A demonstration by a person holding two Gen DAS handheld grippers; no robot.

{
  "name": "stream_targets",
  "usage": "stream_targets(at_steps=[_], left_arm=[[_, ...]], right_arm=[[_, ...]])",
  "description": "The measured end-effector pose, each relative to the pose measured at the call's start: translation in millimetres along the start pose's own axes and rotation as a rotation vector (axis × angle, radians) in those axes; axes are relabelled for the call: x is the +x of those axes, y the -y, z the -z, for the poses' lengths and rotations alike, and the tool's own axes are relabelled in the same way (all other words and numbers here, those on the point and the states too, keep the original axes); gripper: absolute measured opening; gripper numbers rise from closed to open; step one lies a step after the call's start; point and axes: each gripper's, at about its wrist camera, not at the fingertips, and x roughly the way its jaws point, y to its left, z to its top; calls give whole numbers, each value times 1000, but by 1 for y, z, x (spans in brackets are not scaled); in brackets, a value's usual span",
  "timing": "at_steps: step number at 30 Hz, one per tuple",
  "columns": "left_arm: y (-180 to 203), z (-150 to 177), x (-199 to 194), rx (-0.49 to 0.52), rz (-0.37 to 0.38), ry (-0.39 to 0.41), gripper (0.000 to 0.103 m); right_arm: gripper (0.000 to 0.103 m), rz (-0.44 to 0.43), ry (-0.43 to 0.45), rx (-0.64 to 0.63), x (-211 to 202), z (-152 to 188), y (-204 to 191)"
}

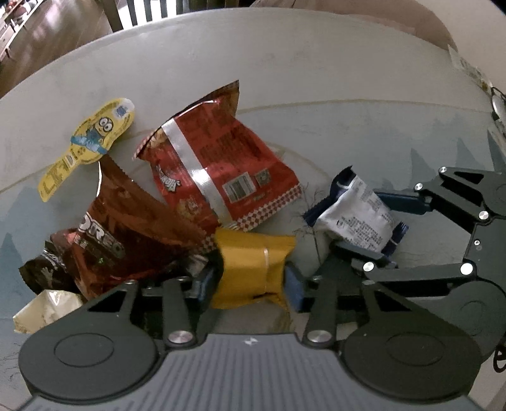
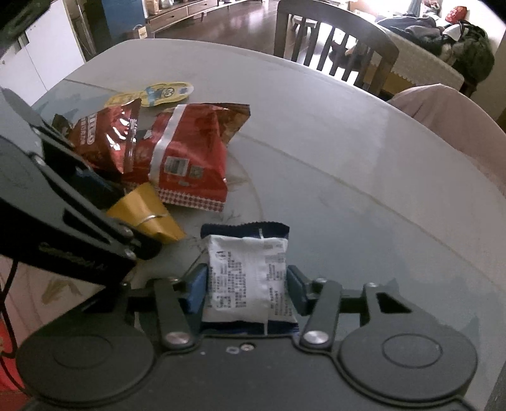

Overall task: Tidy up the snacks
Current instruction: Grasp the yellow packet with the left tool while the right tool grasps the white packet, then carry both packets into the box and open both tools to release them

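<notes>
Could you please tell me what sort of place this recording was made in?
Most likely a home dining and living area: a round dining table with a wooden chair pulled up, dark wood flooring, and what looks like a sofa piled with clothes behind.

Snack packets on the table [image 1: 284, 63], counted over both wrist views:

- Red bags: two. One large red bag [image 1: 218, 164] with a silver seam, one darker red cookie bag [image 1: 126, 234].
- Yellow packets: two. One mustard wrapper [image 1: 249, 268], one flat cartoon-printed packet [image 1: 91, 139].
- White-and-navy packets: one [image 2: 246, 278].
- Dark brown wrappers: one [image 1: 41, 272].
- Pale gold wrappers: one [image 1: 44, 311].
- Chairs: one wooden chair [image 2: 332, 44].

Packets total: seven.
</notes>
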Motion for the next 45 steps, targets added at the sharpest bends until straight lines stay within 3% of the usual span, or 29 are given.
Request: stream_targets(at_steps=[13, 32, 38, 45], left_arm=[[-15, 16, -21, -45, 26, 15, 37], [-15, 41, -172, -49, 49, 285, 37], [-23, 64, -207, -37, 56, 307, 37], [-37, 106, -232, -37, 52, 275, 37]], right_arm=[[47, 27, -34, 171, -21, 16, 1], [47, 116, 110, 257, -163, 22, -38], [47, 122, 156, 247, -201, 19, -68], [47, 111, 162, 228, -227, 26, -103]])
